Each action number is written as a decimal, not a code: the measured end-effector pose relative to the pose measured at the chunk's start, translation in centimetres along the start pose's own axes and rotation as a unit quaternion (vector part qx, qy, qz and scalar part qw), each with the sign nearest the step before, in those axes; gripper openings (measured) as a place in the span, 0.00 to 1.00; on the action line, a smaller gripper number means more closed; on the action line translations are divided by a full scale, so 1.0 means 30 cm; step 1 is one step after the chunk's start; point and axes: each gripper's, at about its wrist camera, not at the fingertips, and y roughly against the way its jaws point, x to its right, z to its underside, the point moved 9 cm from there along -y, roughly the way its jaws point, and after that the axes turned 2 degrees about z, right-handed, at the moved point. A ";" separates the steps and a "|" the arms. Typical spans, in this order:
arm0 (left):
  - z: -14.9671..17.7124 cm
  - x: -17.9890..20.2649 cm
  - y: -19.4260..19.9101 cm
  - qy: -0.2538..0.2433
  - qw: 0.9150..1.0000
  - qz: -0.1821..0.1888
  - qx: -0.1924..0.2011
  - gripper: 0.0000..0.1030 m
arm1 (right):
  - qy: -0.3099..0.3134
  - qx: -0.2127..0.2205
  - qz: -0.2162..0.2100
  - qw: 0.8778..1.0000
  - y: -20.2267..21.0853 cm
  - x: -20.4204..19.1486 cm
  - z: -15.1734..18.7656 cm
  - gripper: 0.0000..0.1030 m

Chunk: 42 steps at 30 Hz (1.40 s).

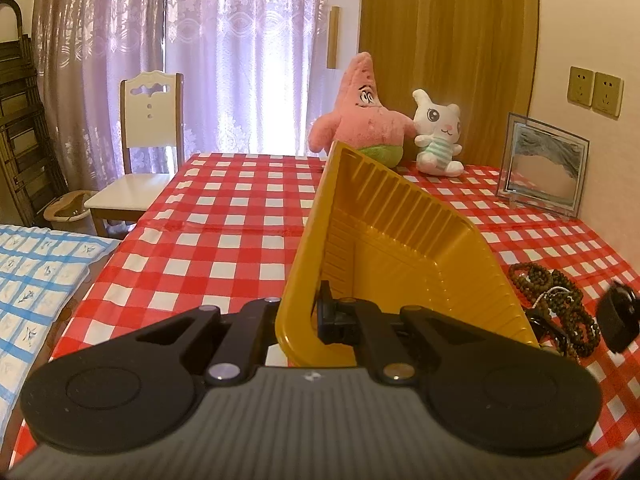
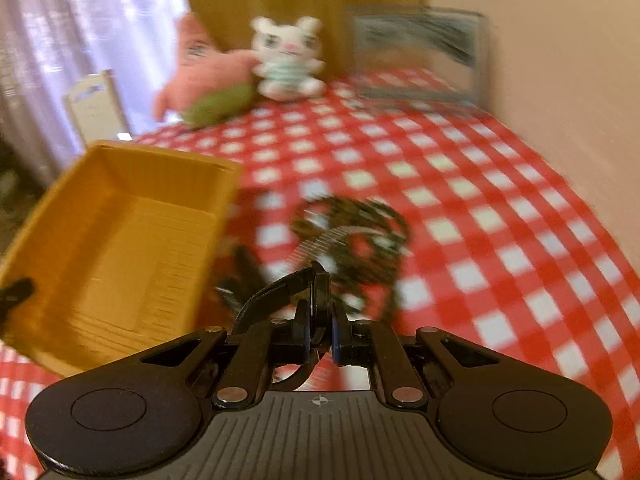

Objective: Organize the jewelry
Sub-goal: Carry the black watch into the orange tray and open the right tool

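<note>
With the left gripper (image 1: 310,320) clamped on the tilted yellow ribbed plastic tray's (image 1: 400,240) rim, the right gripper (image 2: 320,320) pinches a dark round wristwatch (image 2: 318,284) above the red-checked bench (image 2: 480,184), beads (image 2: 360,232) at twelve o'clock; next, carry it toward ten o'clock into the tray.

Clamped between the left gripper's (image 1: 304,320) closed jaws: the near wall of a tray (image 1: 400,240), tilted, stretching ahead and rightward over the table (image 1: 224,216). Just right of that tray, on the cloth: a heap of beaded strands (image 1: 560,296), with the right gripper (image 2: 320,332) above its near edge, pinching a dark ring-shaped piece (image 2: 318,280). Well ahead, at the table's far end: two plush toys (image 1: 360,108) side by side, a picture frame (image 1: 544,164) to their right, and a chair (image 1: 148,152) off the far left corner.
</note>
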 end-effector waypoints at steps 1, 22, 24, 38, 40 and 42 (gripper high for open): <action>0.000 0.000 0.000 0.001 1.000 0.000 0.000 0.05 | 0.007 0.003 -0.014 1.000 -0.005 -0.032 -0.006 0.09; -0.005 -0.013 -0.025 -0.004 1.000 0.007 -0.013 0.05 | 0.129 -0.037 -0.091 0.987 -0.248 -0.396 0.098 0.11; -0.004 -0.016 -0.027 -0.004 1.000 0.007 -0.014 0.05 | 0.124 -0.039 -0.101 0.986 -0.240 -0.395 0.101 0.16; -0.009 -0.026 -0.034 0.001 1.000 0.003 -0.015 0.05 | -0.002 0.007 -0.091 0.996 0.001 -0.067 0.094 0.44; -0.009 -0.028 -0.037 0.002 1.000 0.001 -0.015 0.05 | -0.029 -0.004 -0.073 0.997 0.010 0.013 0.109 0.44; -0.009 -0.032 -0.038 0.004 1.000 -0.001 -0.015 0.05 | -0.063 -0.013 -0.068 0.996 0.014 0.088 0.128 0.44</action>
